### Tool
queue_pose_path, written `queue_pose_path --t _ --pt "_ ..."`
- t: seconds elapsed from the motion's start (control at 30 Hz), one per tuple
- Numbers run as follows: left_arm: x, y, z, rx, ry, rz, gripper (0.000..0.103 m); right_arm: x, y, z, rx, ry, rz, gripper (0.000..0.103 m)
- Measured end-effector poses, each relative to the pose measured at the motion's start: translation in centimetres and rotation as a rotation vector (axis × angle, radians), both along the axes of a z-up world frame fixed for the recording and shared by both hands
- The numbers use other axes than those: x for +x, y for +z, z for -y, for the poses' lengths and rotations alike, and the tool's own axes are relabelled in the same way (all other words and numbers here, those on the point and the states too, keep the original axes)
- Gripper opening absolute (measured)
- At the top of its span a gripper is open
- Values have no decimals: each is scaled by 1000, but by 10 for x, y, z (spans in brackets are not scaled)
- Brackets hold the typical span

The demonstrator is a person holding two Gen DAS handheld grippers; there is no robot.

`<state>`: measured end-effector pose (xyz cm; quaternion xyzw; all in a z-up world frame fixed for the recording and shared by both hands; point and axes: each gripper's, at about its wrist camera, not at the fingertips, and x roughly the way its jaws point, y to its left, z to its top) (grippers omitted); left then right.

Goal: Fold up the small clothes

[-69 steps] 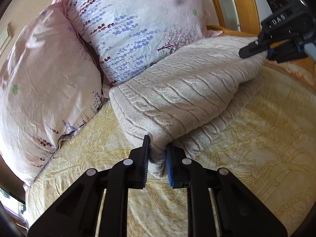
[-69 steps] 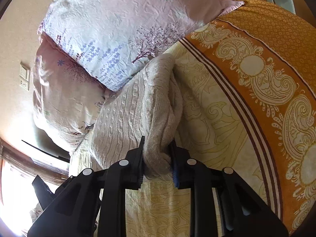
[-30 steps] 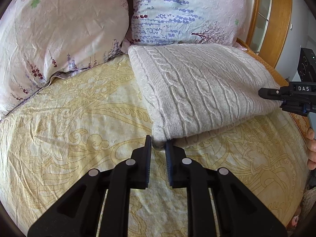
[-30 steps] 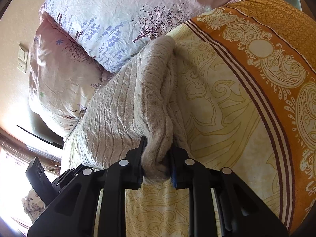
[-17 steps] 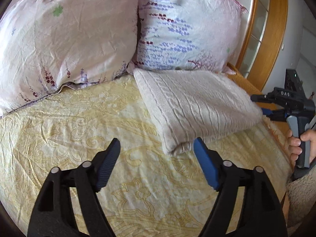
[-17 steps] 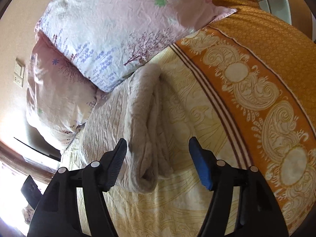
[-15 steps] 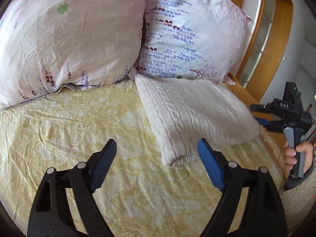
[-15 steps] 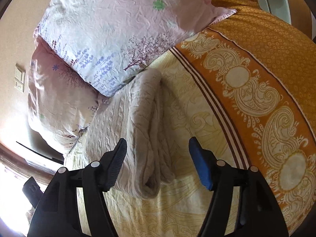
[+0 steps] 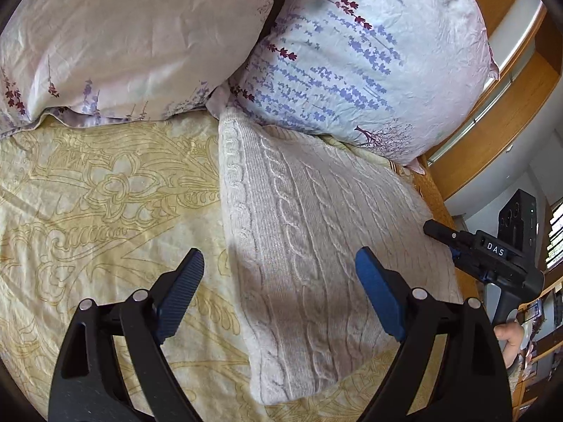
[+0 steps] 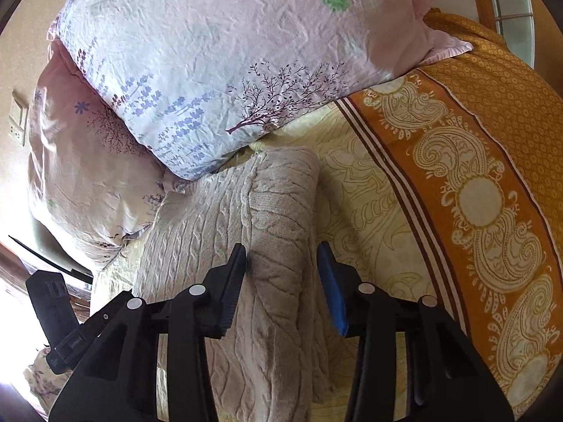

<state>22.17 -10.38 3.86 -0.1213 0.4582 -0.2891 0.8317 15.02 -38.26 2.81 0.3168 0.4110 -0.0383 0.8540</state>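
Observation:
A folded cream cable-knit sweater (image 9: 309, 232) lies on the yellow patterned bedspread (image 9: 98, 204), its far end against the pillows. My left gripper (image 9: 279, 267) is open and empty, its jaws spread over the sweater's near left corner. My right gripper (image 10: 283, 256) is open, its jaws on either side of the sweater's folded right edge (image 10: 278, 211) without closing on it. The right gripper also shows in the left wrist view (image 9: 454, 242), beside the sweater's right side.
Two floral pillows (image 9: 359, 49) (image 9: 123, 35) stand at the bed's head. An orange paisley border (image 10: 475, 183) runs along the bed's right side. A wooden headboard frame (image 9: 492, 112) is at the far right. The left gripper's handle (image 10: 52, 302) shows at the lower left.
Both grippers let go of the sweater and opened. The sweater came to rest flat on the bed. The left gripper then moved in over its near corner, and the right jaws narrowed around the folded edge.

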Motion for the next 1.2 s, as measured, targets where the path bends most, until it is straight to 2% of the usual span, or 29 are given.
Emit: queue_pose_path --t 0.1,0.2,0.67,0.73,0.8,0.9,0.97,1.0,1.07,1.13,1.2 --pt "6 -6 3 -17 -10 -22 86 4 -1 -6 -41 10 -5 25" --pt "9 -8 5 -38 -20 -31 80 5 0 -9 -65 18 3 22" --pt "16 -15 7 -76 -5 -57 77 7 1 -13 -96 29 3 21" --pt "17 -15 6 -87 2 -61 72 8 1 -14 -98 33 2 21" --pt "18 -16 2 -105 11 -64 59 8 3 -15 -92 42 14 17" --pt "18 -14 -8 -160 12 -62 41 5 13 -15 -31 70 95 14" --pt "16 -13 -17 -204 12 -54 36 4 19 -18 -25 85 141 13" --pt "14 -13 -23 -233 14 -49 34 5 18 -18 -43 83 138 13" --pt "13 -18 -32 -269 19 -55 32 9 5 -13 -60 54 71 13" --pt "15 -28 -40 -296 35 -89 32 12 -15 -2 23 39 14 17" --pt "18 -33 -43 -313 32 -110 36 8 -20 5 91 32 19 22"
